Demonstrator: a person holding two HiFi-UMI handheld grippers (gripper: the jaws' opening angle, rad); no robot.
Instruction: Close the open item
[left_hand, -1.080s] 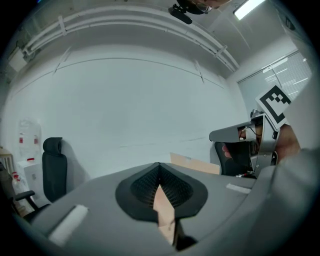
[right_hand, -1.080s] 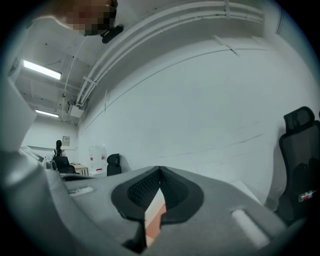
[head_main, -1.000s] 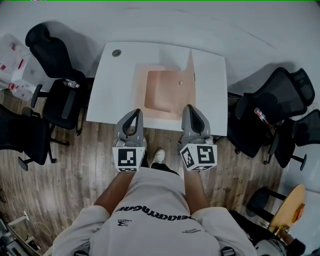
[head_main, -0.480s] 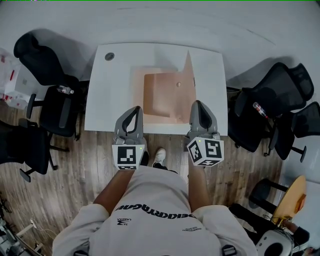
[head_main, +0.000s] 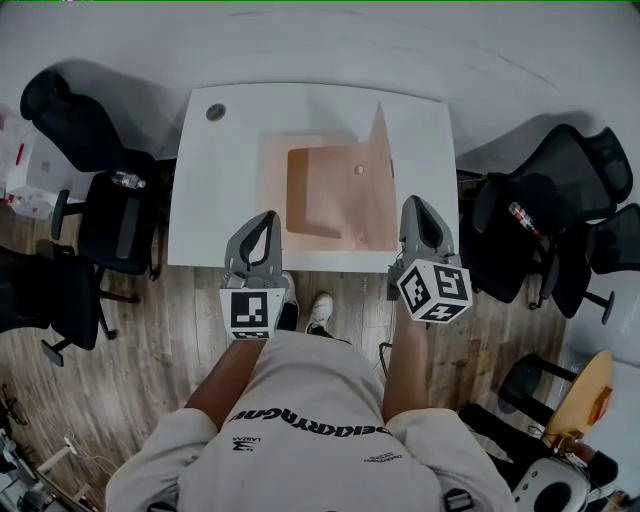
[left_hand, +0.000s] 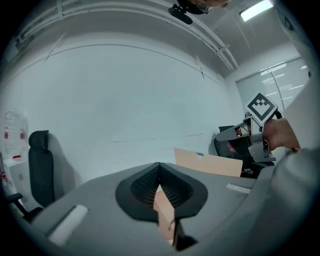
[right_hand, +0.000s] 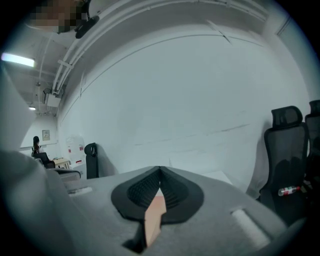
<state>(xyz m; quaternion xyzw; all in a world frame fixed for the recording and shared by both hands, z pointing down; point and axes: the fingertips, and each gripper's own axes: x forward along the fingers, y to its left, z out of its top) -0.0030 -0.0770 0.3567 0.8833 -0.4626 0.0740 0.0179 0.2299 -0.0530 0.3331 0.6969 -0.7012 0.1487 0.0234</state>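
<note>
Table: A white table (head_main: 215, 170) is seen from above in the head view, with black office chairs (head_main: 110, 200) set on either side of it.
Box: The open cardboard box (head_main: 300, 190) is placed on the middle of the table, towards its near edge, and is not yet closed.
Flaps: The right flap (head_main: 380, 130) is stood upright along the box's right side, and the left flap (head_main: 273, 170) is laid outward, flat on the table. The upright flap is also caught in the left gripper view (left_hand: 207, 162).
Right tool: The right tool (head_main: 416, 210) has been carried outward and a little forward over the last second. It is now held at the table's near edge, just beyond the box's right side, where before it was in line with the box's near wall. In its own view (right_hand: 160, 172) the jaws are seen brought together at the tips, and nothing is gripped.
Left tool: The left tool (head_main: 262, 225) has hardly been moved. It is held at the near edge by the box's left corner, apart from the cardboard. Its jaws (left_hand: 159, 167) are likewise closed at the tips, with nothing held.
Meaning: The right tool appears to have been shifted to the outer side of the upright flap, so an inward push on that flap is judged to be the step being set up. No contact has been made yet.
</note>
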